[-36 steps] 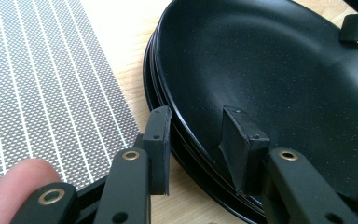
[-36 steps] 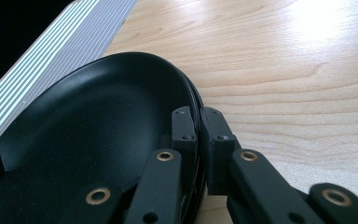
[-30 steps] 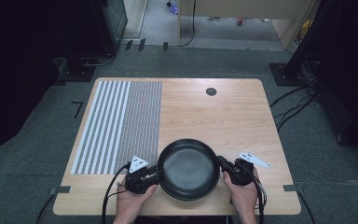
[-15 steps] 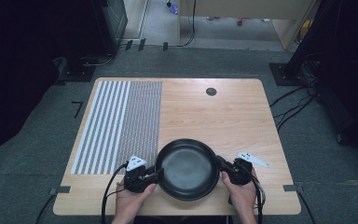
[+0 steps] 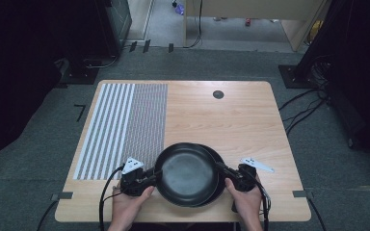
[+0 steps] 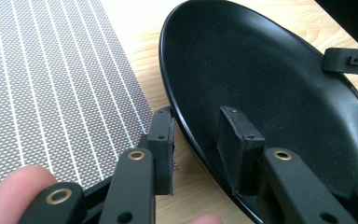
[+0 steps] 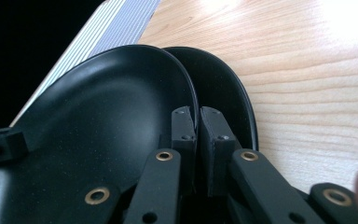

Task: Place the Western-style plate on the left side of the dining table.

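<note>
Two black plates lie stacked near the table's front edge. The upper plate [image 5: 185, 175] sits shifted left, so the lower plate [image 5: 218, 161] shows as a crescent on the right. My left gripper [image 5: 154, 179] is open, its jaws straddling the upper plate's left rim [image 6: 270, 93] with a gap on each side [image 6: 198, 149]. My right gripper [image 5: 221, 170] is shut on the upper plate's right rim [image 7: 107, 112], one jaw inside and one outside [image 7: 196, 126]. The lower plate [image 7: 223, 88] rests just beyond it on the wood.
The wooden table [image 5: 221, 115] carries a striped grey mat [image 5: 125, 120] on its left half, close to my left gripper. A small black round disc [image 5: 218, 94] sits at the far middle. Cables trail off the front edge; dark floor surrounds the table.
The upper plate has slid a little to the left, uncovering the lower plate's right edge. Both hands stay at the rims.
</note>
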The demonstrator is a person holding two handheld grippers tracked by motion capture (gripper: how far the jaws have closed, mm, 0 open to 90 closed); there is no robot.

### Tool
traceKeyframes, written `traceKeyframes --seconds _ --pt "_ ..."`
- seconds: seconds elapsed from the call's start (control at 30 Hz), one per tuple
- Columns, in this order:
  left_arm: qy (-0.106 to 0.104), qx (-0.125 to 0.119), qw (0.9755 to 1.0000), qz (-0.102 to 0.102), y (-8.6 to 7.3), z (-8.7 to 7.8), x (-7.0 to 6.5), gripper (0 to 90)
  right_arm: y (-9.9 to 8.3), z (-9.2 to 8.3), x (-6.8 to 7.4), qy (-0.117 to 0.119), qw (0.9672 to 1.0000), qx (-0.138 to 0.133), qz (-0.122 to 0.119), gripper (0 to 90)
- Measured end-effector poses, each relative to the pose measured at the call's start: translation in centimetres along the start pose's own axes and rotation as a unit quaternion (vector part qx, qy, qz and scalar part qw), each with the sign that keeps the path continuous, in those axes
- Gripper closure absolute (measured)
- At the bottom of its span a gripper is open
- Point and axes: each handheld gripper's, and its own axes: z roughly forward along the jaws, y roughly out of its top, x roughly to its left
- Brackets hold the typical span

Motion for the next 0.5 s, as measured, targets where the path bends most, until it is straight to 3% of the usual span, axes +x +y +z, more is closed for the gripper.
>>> traceKeyframes --seconds 0.33,0.47,0.5 --pt "-0.002 -0.005 1.0 0.001 0.0 -0.1 0.2 70.4 -0.7 0.8 -0.2 0.012 0.9988 0.013 0.046 79.4" --pt "-0.007 -0.005 0.9999 -0.007 -0.1 -0.1 0.3 70.6 -1.0 0.8 -0.2 0.013 0.9963 0.003 0.085 82.2" --pt "-0.009 -0.004 0.9999 -0.01 -0.1 -0.1 0.3 70.7 -1.1 0.8 -0.4 0.019 0.9938 0.001 0.11 83.6"
